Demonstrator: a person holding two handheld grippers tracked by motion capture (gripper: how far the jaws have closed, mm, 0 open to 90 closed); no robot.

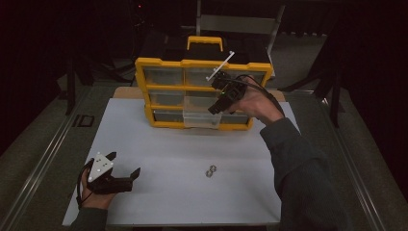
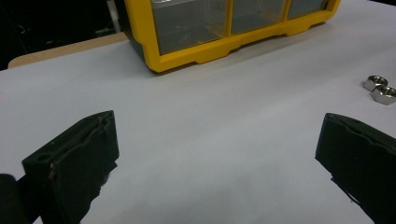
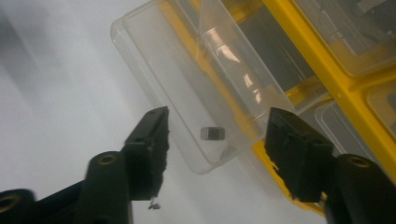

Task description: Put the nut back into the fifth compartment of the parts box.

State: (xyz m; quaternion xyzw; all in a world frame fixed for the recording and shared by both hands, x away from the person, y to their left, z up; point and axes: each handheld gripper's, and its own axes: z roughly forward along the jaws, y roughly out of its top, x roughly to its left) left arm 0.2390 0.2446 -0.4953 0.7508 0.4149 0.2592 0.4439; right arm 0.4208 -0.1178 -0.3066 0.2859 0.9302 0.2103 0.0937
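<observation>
The right gripper has its fingers apart above the pulled-out clear drawer; a hex nut sits inside. Withdraw straight up, clear of the drawer wall, before fetching the two nuts on the counter.

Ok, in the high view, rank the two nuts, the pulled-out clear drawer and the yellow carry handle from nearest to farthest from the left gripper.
1. Two nuts, on the white mat to the left gripper's right.
2. Clear drawer, sticking out of the organizer's bottom row.
3. Yellow handle, on top at the back.
</observation>
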